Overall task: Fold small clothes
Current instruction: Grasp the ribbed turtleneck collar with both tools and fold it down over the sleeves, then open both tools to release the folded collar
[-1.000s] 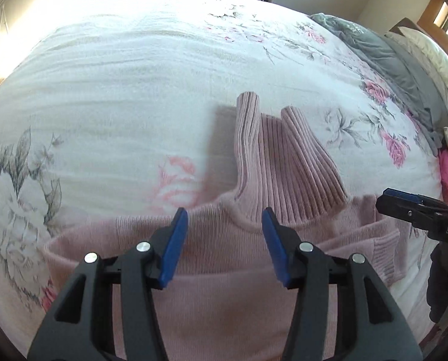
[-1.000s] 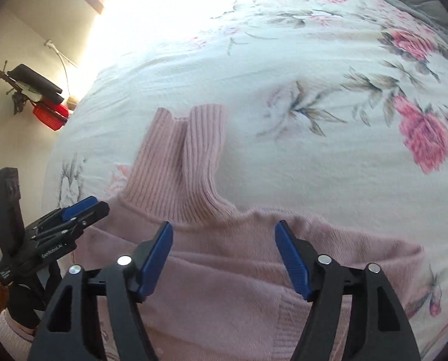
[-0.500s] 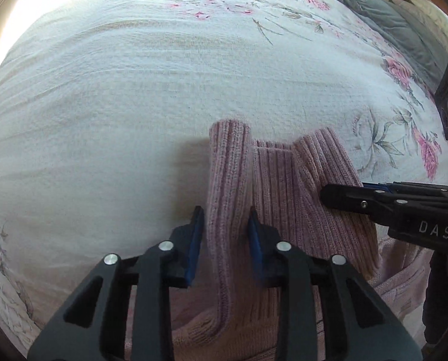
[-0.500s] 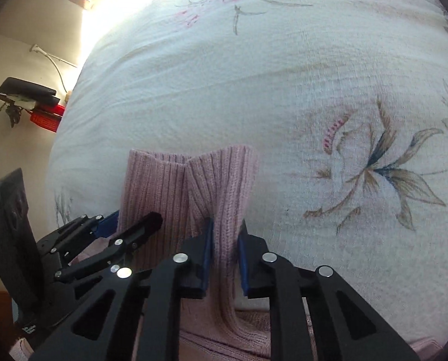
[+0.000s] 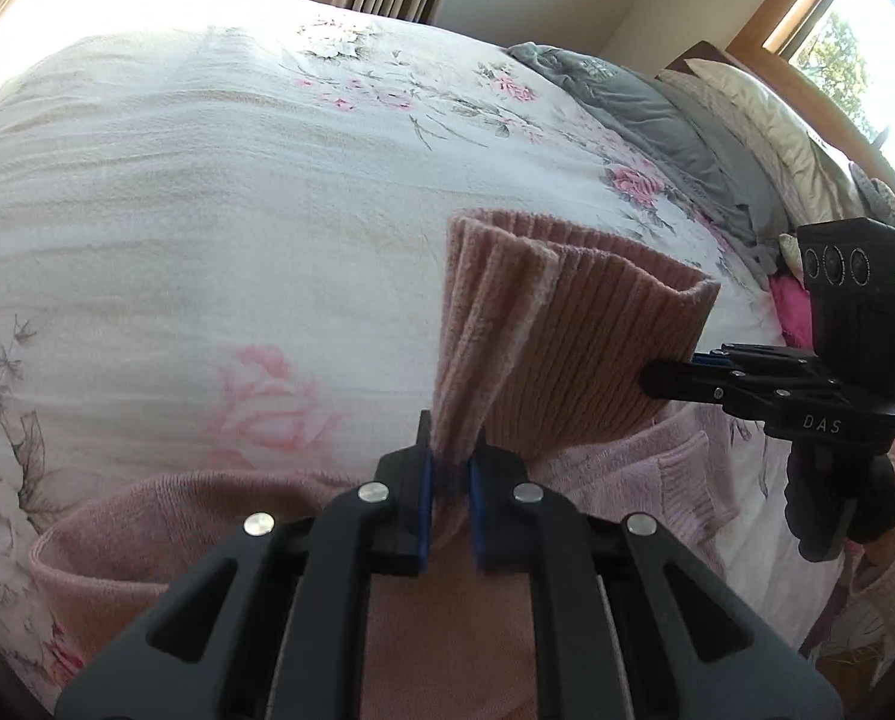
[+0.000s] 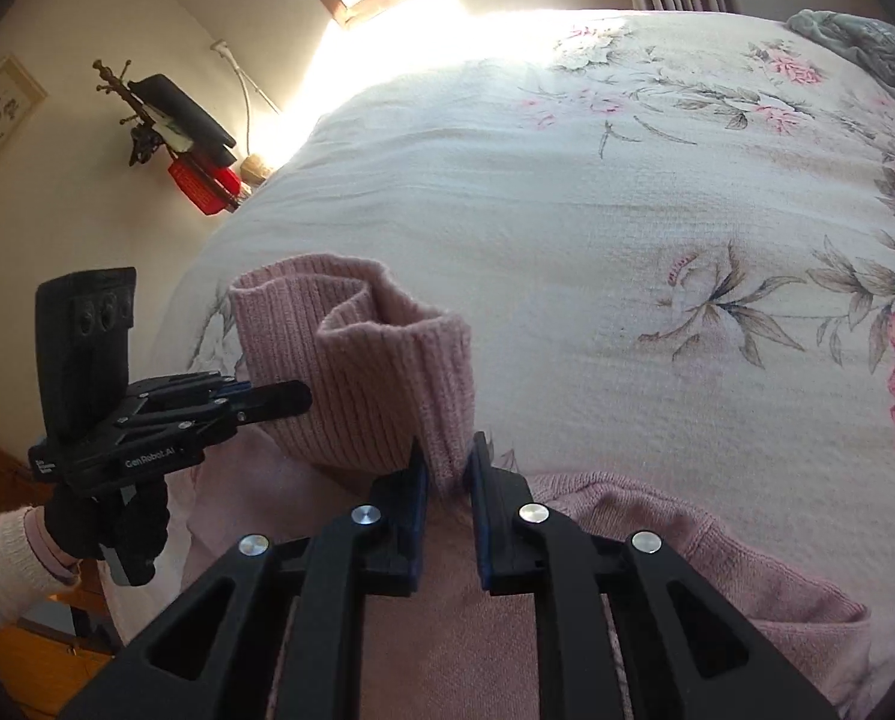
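You are looking along both handheld tools at a pink knitted sweater (image 5: 507,630) spread on a bed covered by a white floral bedspread (image 5: 207,210).

In the left wrist view, your left gripper (image 5: 449,480) sits at 6 o'clock, low in the frame. Its two blue-padded fingers (image 5: 424,498) are nearly closed, pinching one side of the sweater's ribbed turtleneck collar (image 5: 567,348) between them. The collar rises off the bedspread from that pinch toward 12 o'clock and stands open like a tube. At 3 o'clock, your right gripper (image 5: 651,373) comes in from the side, its tips pressed onto the far side of the same collar. The sweater's body lies flat under the tool, spreading from 8 o'clock to 4 o'clock. A grey blanket (image 5: 645,114) and pale pillows (image 5: 765,114) lie at 2 o'clock.

In the right wrist view, the right gripper (image 6: 449,474) is at 6 o'clock, its blue-padded fingers (image 6: 480,480) drawn close together around the other edge of the collar (image 6: 363,372), with knit squeezed between them. The collar stands up toward 11 o'clock. The left gripper (image 6: 303,399) reaches in from 9 o'clock and grips the collar's opposite side; a dark-gloved hand (image 6: 105,522) with a pale sleeve holds it. The sweater (image 6: 447,648) stretches across the bottom toward 4 o'clock. On the wall at 10 o'clock hangs a hook (image 6: 129,114) bearing dark and red items.
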Demonstrator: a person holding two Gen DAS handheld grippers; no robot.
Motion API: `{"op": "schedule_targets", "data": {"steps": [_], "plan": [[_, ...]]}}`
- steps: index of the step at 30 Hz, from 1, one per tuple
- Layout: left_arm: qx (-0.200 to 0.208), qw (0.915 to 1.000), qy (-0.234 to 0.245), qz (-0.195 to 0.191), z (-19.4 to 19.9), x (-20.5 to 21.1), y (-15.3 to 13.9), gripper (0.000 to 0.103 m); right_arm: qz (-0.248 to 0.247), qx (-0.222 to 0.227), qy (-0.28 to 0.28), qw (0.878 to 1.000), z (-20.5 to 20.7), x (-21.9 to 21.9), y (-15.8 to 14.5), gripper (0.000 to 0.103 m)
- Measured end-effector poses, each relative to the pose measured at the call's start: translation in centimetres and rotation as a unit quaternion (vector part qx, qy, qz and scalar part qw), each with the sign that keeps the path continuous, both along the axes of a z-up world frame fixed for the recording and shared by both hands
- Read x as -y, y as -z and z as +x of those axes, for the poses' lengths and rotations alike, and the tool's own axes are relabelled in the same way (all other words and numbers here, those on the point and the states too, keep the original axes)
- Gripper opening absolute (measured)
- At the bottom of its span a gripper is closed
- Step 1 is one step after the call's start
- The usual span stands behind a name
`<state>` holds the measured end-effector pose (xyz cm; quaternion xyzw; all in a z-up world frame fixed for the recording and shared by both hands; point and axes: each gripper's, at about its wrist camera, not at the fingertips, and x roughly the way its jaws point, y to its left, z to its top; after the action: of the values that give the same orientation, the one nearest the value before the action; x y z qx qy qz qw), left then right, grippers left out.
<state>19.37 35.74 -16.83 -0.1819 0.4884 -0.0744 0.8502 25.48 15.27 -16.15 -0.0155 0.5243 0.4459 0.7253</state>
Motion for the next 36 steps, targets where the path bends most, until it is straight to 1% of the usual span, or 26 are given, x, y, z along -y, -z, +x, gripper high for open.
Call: {"op": "schedule_targets", "data": {"steps": [3,4,5,6,8,9,11,12,13,14,15,16,19,21,22,23,24,26,27,29,30,31,33,34,35,36], "plan": [[-0.024,0.9994,0.024,-0.005,-3.1,0.9,1.4,0.012,-0.037,0.013,-0.043,0.998,-3.4,1.1,0.4,0.026],[-0.037,0.9988,0.032,-0.006,-4.1,1.2,2.0,0.013,-0.049,0.010,-0.055,0.997,-4.6,1.7,0.7,0.032],[-0.049,0.9980,0.039,-0.006,-5.2,1.3,2.5,0.013,-0.058,0.001,-0.068,0.996,-5.6,2.3,1.1,0.035],[-0.059,0.9972,0.046,-0.006,-6.1,1.4,3.1,0.014,-0.066,-0.009,-0.077,0.995,-6.4,2.9,1.5,0.037],[-0.075,0.9959,0.049,-0.014,-7.5,1.1,3.7,0.013,-0.076,-0.031,-0.087,0.993,-7.7,4.0,2.2,0.037],[-0.080,0.9956,0.041,-0.026,-8.0,0.6,3.9,0.014,-0.069,-0.045,-0.082,0.993,-7.9,4.6,2.3,0.040],[-0.080,0.9954,0.017,-0.049,-8.3,-0.5,3.9,0.014,-0.031,-0.082,-0.057,0.995,-7.3,5.6,2.3,0.051],[-0.079,0.9954,0.005,-0.055,-8.0,-0.9,3.8,0.014,-0.013,-0.092,-0.037,0.995,-6.6,5.9,2.2,0.052],[-0.080,0.9951,-0.003,-0.058,-7.4,-1.3,3.8,0.017,-0.004,-0.098,-0.017,0.995,-5.9,6.0,2.1,0.053],[-0.082,0.9947,-0.011,-0.061,-6.6,-1.4,4.0,0.020,-0.001,-0.102,0.001,0.995,-4.9,5.6,2.3,0.053],[-0.083,0.9941,-0.020,-0.066,-5.8,-1.5,4.1,0.026,-0.002,-0.105,0.018,0.994,-3.9,5.2,2.7,0.053],[-0.086,0.9933,-0.028,-0.071,-4.9,-1.5,4.3,0.028,-0.003,-0.113,0.033,0.993,-3.1,4.8,3.3,0.055],[-0.095,0.9907,-0.043,-0.087,-2.4,-1.5,5.2,0.032,-0.018,-0.136,0.066,0.988,-1.0,3.3,5.5,0.055],[-0.112,0.9881,-0.057,-0.087,-0.9,-1.4,6.3,0.030,-0.039,-0.148,0.075,0.985,-0.1,2.2,7.1,0.054],[-0.118,0.9866,-0.066,-0.092,-0.3,-1.4,6.7,0.030,-0.043,-0.154,0.078,0.984,0.2,1.8,7.8,0.050],[-0.121,0.9856,-0.074,-0.092,0.3,-1.5,7.1,0.028,-0.043,-0.158,0.078,0.983,0.5,1.4,8.3,0.039],[-0.123,0.9852,-0.079,-0.090,0.7,-1.5,7.3,0.022,-0.041,-0.159,0.077,0.983,0.6,1.0,8.4,0.035],[-0.116,0.9870,-0.079,-0.078,1.4,-1.5,6.9,0.015,-0.034,-0.150,0.071,0.986,0.8,0.5,8.0,0.015],[-0.104,0.9889,-0.079,-0.069,1.6,-1.6,6.3,0.010,-0.028,-0.144,0.071,0.987,0.9,0.4,7.5,0.014],[-0.076,0.9915,-0.083,-0.065,1.5,-2.2,5.1,0.009,-0.019,-0.136,0.080,0.987,1.2,0.7,6.7,0.013],[-0.074,0.9919,-0.085,-0.059,1.6,-2.3,5.0,0.009,-0.028,-0.130,0.083,0.988,1.4,0.7,6.7,0.013],[-0.081,0.9917,-0.084,-0.054,1.7,-2.4,5.3,0.009,-0.042,-0.125,0.080,0.988,1.4,0.5,6.9,0.013],[-0.104,0.9899,-0.078,-0.058,1.6,-2.5,6.3,0.010,-0.068,-0.124,0.073,0.987,1.3,0.0,7.7,0.013],[-0.109,0.9895,-0.076,-0.058,1.3,-2.5,6.5,0.012,-0.076,-0.120,0.070,0.987,1.2,-0.1,7.9,0.015],[-0.109,0.9893,-0.077,-0.058,0.8,-2.5,6.5,0.014,-0.079,-0.117,0.070,0.988,1.0,-0.1,7.8,0.022],[-0.105,0.9893,-0.080,-0.062,0.2,-2.6,6.2,0.018,-0.075,-0.115,0.073,0.988,0.7,0.2,7.4,0.026]]}}
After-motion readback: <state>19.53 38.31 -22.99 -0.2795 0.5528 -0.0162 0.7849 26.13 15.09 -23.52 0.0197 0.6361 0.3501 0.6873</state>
